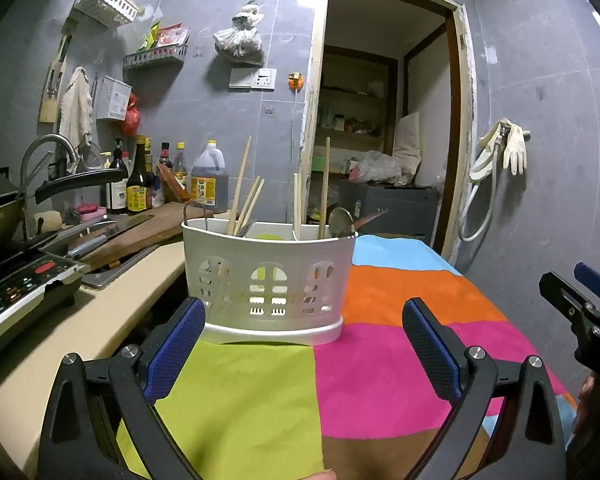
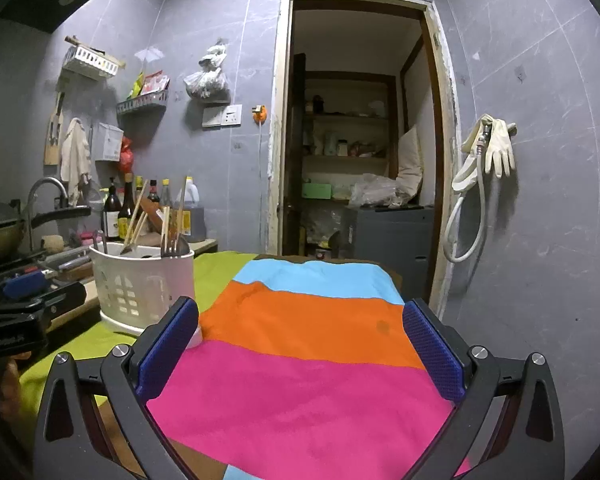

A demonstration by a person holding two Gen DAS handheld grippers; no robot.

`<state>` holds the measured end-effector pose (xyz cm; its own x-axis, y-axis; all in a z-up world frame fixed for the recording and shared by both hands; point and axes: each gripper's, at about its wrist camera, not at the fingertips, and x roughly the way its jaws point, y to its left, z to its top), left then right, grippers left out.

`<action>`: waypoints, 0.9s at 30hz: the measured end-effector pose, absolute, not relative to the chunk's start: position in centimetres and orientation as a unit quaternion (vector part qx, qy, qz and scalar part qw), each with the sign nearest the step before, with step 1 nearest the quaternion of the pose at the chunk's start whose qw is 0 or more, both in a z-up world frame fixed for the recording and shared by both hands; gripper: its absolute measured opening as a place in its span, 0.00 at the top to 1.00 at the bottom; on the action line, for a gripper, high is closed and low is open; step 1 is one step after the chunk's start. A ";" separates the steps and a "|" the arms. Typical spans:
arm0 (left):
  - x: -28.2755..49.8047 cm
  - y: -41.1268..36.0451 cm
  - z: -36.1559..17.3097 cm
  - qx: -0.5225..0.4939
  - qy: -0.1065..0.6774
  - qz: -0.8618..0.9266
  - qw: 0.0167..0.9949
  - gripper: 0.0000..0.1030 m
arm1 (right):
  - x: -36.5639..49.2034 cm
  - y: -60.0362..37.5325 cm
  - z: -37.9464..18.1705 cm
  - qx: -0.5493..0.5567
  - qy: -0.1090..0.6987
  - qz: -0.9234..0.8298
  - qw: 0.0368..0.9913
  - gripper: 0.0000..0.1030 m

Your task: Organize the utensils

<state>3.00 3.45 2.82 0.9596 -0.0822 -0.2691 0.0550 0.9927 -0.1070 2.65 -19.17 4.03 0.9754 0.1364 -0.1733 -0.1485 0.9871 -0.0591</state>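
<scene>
Grey-tiled kitchen walls, an open doorway (image 1: 384, 120) straight ahead, pale rubber gloves (image 1: 508, 148) hung on the wall to its right. Below, a surface under a striped cloth (image 1: 400, 288) of green, pink, orange and blue patches.

White perforated utensil caddy (image 1: 270, 280) upright on the cloth, at the green patch near the left edge, just ahead of the left gripper (image 1: 300, 344). Inside it: wooden chopsticks (image 1: 244, 192) leaning in the left compartment, more sticks plus a metal spoon (image 1: 340, 220) in the right compartment. From the right wrist view, same caddy (image 2: 144, 284) at left, forks (image 2: 172, 246) standing among the chopsticks.

Left gripper fingers (image 1: 176, 348) wide apart, holding nothing, the left one just in front of the caddy's lower left corner; touching or not, cannot tell. Right gripper (image 2: 300, 348) hovering over the pink and orange patches, fingers (image 2: 432, 352) likewise spread wide and empty, to the right of the caddy. Seen again at the right edge of the left wrist view (image 1: 580, 308).

Off to the left: counter with an induction cooker (image 1: 20, 292), a wok (image 1: 0, 208), a curved faucet (image 1: 48, 152), a cutting board (image 1: 140, 228) with a knife, and sauce bottles (image 1: 138, 184) along the wall.
</scene>
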 end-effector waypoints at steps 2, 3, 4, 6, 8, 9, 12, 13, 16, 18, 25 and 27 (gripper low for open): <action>3.0 3.6 2.6 -0.048 0.139 -0.033 0.989 0.06 | 2.7 -19.2 3.8 -0.033 0.088 0.069 0.993 0.00; 2.9 3.6 2.5 -0.049 0.140 -0.033 0.988 0.06 | 2.8 -19.2 3.6 -0.032 0.091 0.068 0.993 0.00; 2.9 3.6 2.4 -0.051 0.141 -0.032 0.988 0.06 | 2.8 -19.2 3.5 -0.031 0.093 0.068 0.993 0.00; 2.9 3.8 2.3 -0.052 0.141 -0.030 0.988 0.06 | 2.9 -19.3 3.3 -0.030 0.097 0.063 0.993 0.00; 2.9 3.9 2.2 -0.053 0.141 -0.029 0.988 0.06 | 3.0 -19.4 3.1 -0.029 0.101 0.061 0.993 0.00; 2.9 4.0 2.1 -0.053 0.142 -0.028 0.988 0.06 | 3.1 -19.4 3.1 -0.028 0.102 0.060 0.993 0.00; 3.0 4.2 2.1 -0.056 0.143 -0.029 0.988 0.06 | 3.1 -19.5 3.0 -0.026 0.104 0.058 0.993 0.00; 3.0 4.2 2.1 -0.057 0.143 -0.029 0.988 0.06 | 3.1 -19.6 3.0 -0.026 0.104 0.058 0.993 0.00; 3.0 4.2 2.1 -0.056 0.143 -0.029 0.988 0.06 | 3.2 -19.6 3.0 -0.026 0.105 0.058 0.992 0.00; 3.0 4.2 2.0 -0.057 0.144 -0.030 0.987 0.06 | 3.2 -19.6 3.0 -0.026 0.104 0.057 0.993 0.00; 3.1 4.4 1.9 -0.057 0.146 -0.031 0.987 0.06 | 3.2 -19.7 3.0 -0.026 0.106 0.057 0.992 0.00; 3.1 4.4 1.9 -0.057 0.146 -0.032 0.987 0.06 | 3.2 -19.7 3.0 -0.026 0.105 0.057 0.993 0.00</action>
<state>3.10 4.39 1.93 0.9555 -0.0789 -0.2841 0.0456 0.9915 -0.1219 3.18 -19.69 3.01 0.9717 0.1072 -0.2104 -0.1181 0.9922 -0.0399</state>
